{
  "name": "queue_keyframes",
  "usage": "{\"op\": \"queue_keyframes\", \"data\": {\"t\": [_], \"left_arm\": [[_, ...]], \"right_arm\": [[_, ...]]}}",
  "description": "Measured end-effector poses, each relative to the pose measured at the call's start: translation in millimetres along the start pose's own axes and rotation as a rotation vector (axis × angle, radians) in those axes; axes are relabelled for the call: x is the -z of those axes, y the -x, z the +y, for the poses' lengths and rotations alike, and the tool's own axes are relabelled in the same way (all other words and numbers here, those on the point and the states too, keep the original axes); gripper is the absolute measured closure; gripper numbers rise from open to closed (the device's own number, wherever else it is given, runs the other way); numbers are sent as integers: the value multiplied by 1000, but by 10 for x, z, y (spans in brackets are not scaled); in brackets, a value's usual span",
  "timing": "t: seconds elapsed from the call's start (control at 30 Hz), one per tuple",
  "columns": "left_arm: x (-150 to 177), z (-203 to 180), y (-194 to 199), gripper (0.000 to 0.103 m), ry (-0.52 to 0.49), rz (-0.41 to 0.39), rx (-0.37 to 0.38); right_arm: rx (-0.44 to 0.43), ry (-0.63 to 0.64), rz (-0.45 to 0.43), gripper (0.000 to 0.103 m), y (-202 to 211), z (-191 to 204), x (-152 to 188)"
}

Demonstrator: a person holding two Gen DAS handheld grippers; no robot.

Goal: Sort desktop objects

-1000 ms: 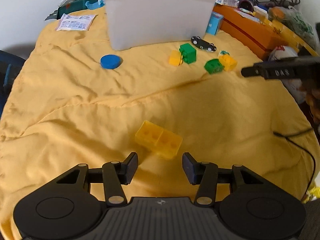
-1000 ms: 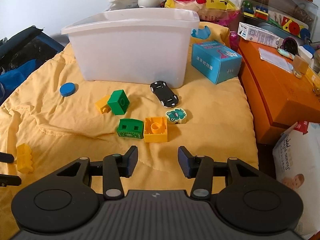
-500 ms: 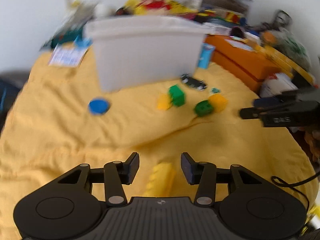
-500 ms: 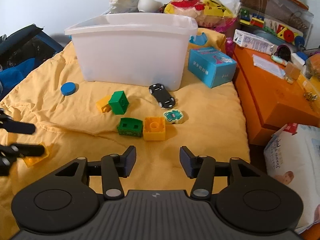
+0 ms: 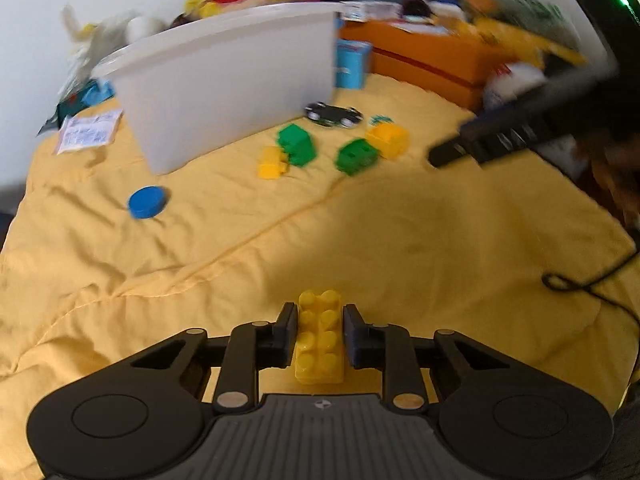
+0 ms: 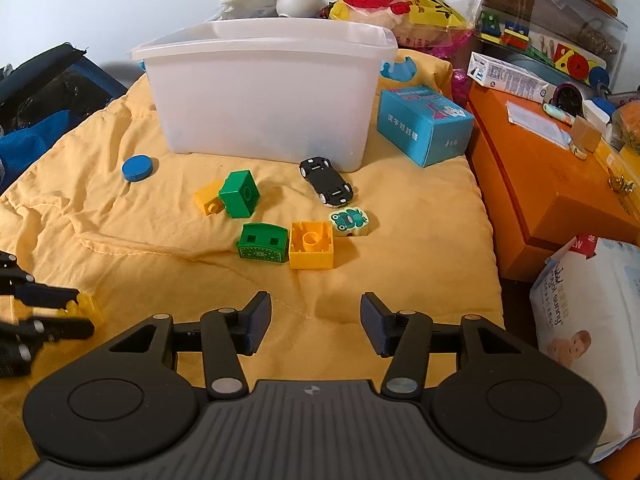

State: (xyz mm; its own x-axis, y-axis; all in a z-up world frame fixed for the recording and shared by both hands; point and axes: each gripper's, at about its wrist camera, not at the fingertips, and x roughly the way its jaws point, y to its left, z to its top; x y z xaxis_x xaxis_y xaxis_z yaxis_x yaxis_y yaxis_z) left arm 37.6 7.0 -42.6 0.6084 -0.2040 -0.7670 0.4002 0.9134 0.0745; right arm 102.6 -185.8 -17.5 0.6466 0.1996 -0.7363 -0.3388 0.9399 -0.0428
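Nearest the left camera, the left gripper (image 5: 319, 334) is closing its jaws on a long yellow brick (image 5: 320, 340), which lies lengthwise between the pads on the yellow blanket (image 5: 200, 260); the pads appear to touch its sides, though whether the hold is firm cannot be told. The right gripper (image 6: 315, 326) hangs with jaws spread wide and nothing between them, over bare blanket. Just beyond it sit a green block (image 6: 263, 242) and an orange-yellow block (image 6: 311, 245) side by side, with a frog eraser (image 6: 349, 221) beside them. Farther on lie a green cube (image 6: 239, 193) touching a small yellow block (image 6: 208, 201), a black toy car (image 6: 326, 180) and, off to the left, a blue disc (image 6: 137, 167). At the back stands the white bin (image 6: 264, 92), the likely place for the toys. The main risk is probably the hold on the brick: its smooth sides could slip or the brick could pivot if lifted before the pads have settled. The soft, creased blanket may also snag a fingertip and drag the loose blocks. Both grippers heading for the bin together could collide.
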Motion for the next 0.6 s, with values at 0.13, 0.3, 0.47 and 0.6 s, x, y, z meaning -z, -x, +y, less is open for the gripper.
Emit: {"op": "queue_keyframes", "data": {"t": [0.13,0.3,0.47,0.6], "left_arm": [[-11,45,-1,76,3,-19,-33],[-83,237,-101,76,54,-30,-66],[-123,251,-115,76,67,-44,-67],[-125,240,-96,75,70,-43,-61]], "right_arm": [[-4,7,1,49,-33,4,-19],[-6,-37,-24,50,-126,-37,-127],[-4,-177,-59,58,-251,-199,-279],[-36,-218,28,57,-511,-250,-305]]}}
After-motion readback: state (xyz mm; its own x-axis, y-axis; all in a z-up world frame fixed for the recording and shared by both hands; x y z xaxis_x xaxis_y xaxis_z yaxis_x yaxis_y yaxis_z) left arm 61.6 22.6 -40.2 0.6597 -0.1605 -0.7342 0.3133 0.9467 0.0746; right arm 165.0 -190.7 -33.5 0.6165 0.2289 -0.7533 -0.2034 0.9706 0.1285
